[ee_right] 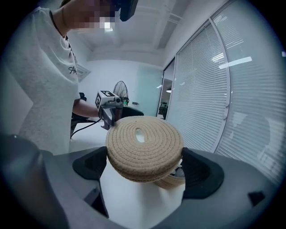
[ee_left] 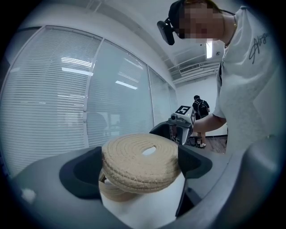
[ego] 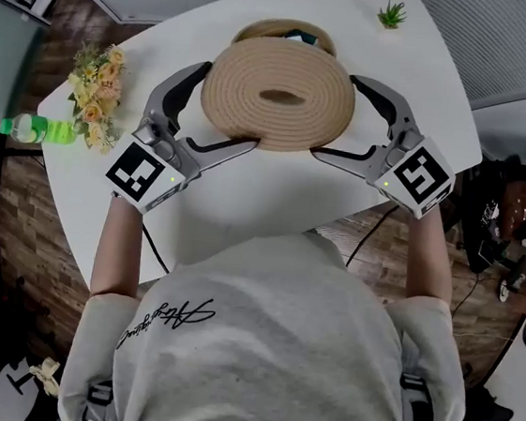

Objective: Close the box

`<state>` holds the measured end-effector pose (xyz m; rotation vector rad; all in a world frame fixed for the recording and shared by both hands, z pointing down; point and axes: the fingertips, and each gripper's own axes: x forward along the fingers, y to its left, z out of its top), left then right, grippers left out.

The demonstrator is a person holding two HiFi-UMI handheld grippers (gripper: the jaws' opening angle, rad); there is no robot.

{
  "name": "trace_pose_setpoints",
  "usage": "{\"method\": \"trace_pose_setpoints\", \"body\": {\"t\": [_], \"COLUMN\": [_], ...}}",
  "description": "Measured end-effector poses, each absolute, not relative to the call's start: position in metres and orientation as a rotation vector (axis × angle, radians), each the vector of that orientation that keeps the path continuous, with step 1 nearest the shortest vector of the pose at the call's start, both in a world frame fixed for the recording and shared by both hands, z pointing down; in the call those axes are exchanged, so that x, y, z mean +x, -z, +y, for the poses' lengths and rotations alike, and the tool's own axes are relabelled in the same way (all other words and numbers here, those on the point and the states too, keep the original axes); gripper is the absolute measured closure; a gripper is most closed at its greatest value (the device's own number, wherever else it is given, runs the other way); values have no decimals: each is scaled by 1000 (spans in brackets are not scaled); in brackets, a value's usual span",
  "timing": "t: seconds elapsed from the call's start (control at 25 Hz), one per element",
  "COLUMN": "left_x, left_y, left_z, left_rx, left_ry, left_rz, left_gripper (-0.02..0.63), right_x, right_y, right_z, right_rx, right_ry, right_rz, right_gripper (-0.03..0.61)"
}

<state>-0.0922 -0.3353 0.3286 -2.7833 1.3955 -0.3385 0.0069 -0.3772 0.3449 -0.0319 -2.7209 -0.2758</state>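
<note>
A round, flat lid of tan coiled rope (ego: 278, 91) is held over a round tan woven-rope box (ego: 285, 34) on a white table (ego: 244, 207). The lid sits off-centre, so the box's far rim shows. The left gripper (ego: 226, 106) and the right gripper (ego: 338, 116) each clamp the lid's edge from opposite sides of the box. Left of the box lie yellow flowers (ego: 95, 91).

**Q:** Gripper construction?
**A:** Left gripper (ego: 228, 105) and right gripper (ego: 335, 116) have grey curved jaws with black pads (ee_left: 80, 174). Each carries a white cube (ego: 140, 174) with black square markers and trails a black cable (ego: 366, 234).

**Q:** Operator clothing?
**A:** Light grey short-sleeved shirt (ego: 275, 357) with black script lettering (ego: 167, 320).
</note>
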Motion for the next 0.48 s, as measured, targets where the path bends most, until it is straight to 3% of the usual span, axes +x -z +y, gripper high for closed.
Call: {"method": "trace_pose_setpoints", "body": {"t": [0.48], "left_x": [-95], "left_y": [-321], "left_z": [-363], "left_rx": [-2762], "left_ry": [185], "left_rz": [1545], "left_gripper": [101], "right_x": [0], "right_y": [-349], "right_z": [-414], "right_rx": [-163], "right_ry": [296], "right_rz": [-2721], "right_gripper": [48]}}
